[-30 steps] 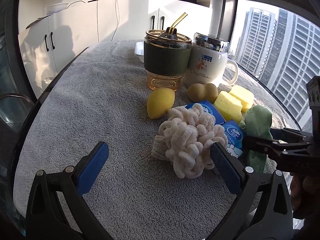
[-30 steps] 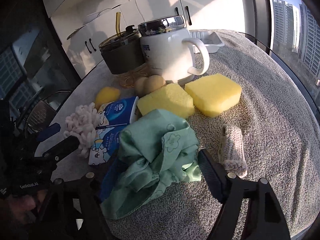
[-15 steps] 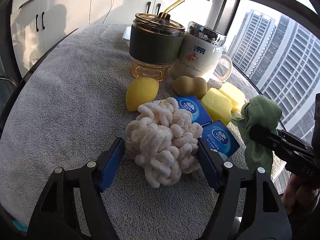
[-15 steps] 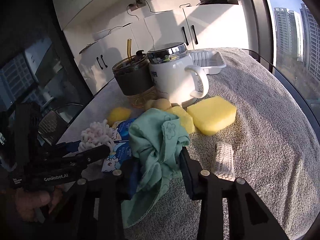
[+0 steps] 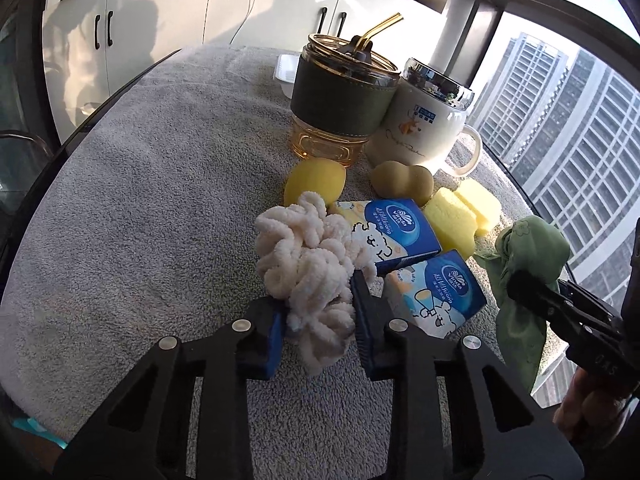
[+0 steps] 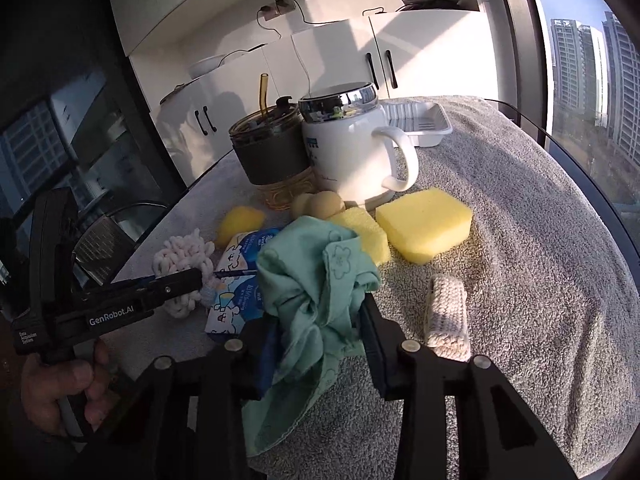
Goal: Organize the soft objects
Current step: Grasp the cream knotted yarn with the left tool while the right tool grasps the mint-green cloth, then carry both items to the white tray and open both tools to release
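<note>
A cream chunky yarn bundle (image 5: pixel 304 256) sits between the blue pads of my left gripper (image 5: pixel 318 304). The jaws are closing and the pads press into its loops. I cannot tell whether it still touches the grey towel (image 5: pixel 140 200). The right wrist view shows this bundle (image 6: pixel 180 252) at the left, with the left gripper (image 6: pixel 200 276) on it. My right gripper (image 6: pixel 318 320) is shut on a bunched mint-green cloth (image 6: pixel 312 276), which hangs down below the pads. From the left wrist view, the cloth (image 5: pixel 528 248) dangles from the right gripper (image 5: pixel 520 284) near the table's right edge.
Two blue tissue packs (image 5: pixel 396 236) lie just behind the yarn. Behind them are a yellow egg sponge (image 5: pixel 314 186), a tan sponge (image 5: pixel 402 184) and two yellow sponges (image 6: pixel 424 224). A knitted cream pad (image 6: pixel 446 320) lies right of the cloth. A white mug (image 6: pixel 348 156), a sleeved glass cup (image 5: pixel 340 96) and a white tray (image 6: pixel 416 124) stand at the back.
The left jaws went from wide open around the yarn bundle to pressing on it. The right jaws shut on the green cloth and raised it slightly off the towel.
</note>
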The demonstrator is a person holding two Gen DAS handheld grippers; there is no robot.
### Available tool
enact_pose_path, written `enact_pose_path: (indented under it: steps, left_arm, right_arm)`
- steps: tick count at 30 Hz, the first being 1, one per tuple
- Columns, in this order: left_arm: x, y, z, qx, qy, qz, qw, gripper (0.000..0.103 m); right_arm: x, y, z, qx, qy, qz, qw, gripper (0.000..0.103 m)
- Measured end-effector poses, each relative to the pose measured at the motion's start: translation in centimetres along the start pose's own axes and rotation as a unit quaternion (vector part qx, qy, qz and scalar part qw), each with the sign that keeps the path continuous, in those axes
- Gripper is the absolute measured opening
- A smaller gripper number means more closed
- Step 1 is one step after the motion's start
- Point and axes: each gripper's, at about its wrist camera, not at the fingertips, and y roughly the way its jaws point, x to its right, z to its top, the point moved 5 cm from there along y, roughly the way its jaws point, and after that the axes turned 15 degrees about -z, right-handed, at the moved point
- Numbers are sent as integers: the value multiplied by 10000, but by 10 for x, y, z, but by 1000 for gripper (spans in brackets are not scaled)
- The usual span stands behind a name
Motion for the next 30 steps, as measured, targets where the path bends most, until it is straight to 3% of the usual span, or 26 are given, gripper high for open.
enact_pose_path:
  steps: [1,14,23,30]
  left_arm:
    - [0,-2,0,22,0,-8,10000,22]
    - [9,-30,12,305,141,125,9994,21]
    - [-4,-23,1,92,-56,180,9998,21]
    - [22,-31,38,323,316,125,9989,21]
  right_arm:
    - [-1,0,0,4,-9,-1,10000,40]
    - [1,-14,7,168,-51,-115,9998,39]
    - [8,-4,-1,-81,10,-240,9997,39]
    - [12,-15,16,76,-32,-254,9996,39]
